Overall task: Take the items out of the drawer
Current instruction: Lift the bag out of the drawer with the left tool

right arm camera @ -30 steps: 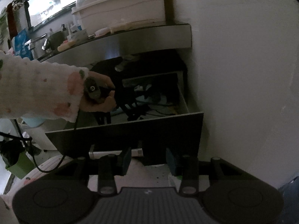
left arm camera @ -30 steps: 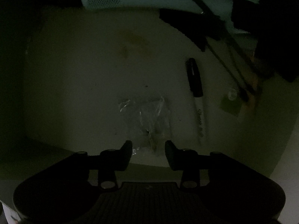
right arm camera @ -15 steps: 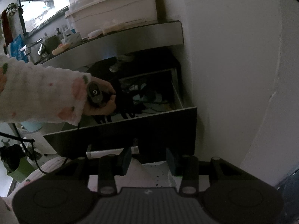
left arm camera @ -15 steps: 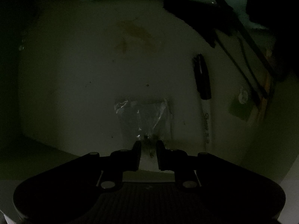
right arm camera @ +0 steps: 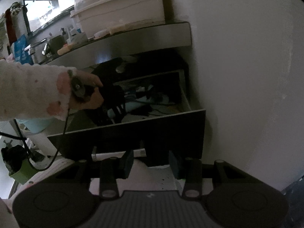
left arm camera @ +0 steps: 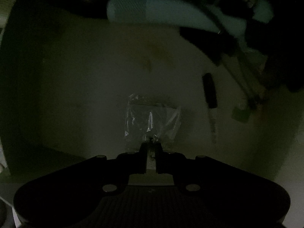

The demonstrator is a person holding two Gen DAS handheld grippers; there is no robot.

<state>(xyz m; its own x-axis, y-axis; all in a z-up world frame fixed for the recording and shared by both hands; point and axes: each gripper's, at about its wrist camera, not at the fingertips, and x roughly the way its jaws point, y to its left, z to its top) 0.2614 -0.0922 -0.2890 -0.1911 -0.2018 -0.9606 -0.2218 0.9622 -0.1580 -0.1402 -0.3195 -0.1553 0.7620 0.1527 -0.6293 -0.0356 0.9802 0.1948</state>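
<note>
My left gripper (left arm camera: 151,146) has its jaws nearly closed, pinching the near edge of a clear plastic bag (left arm camera: 152,120) on the drawer (right arm camera: 131,133) floor. My right gripper (right arm camera: 150,164) hangs wide open, empty, outside the drawer front.

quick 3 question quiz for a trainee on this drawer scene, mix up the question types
1. True or false: the left gripper is shut on the clear plastic bag.
2. What lies right of the bag on the drawer floor: A) spoon, B) black-capped marker, C) scissors?
3. Is the right gripper inside the open drawer or outside it?

Key
1. True
2. B
3. Outside, open and holding nothing, in front of the drawer face.
</note>
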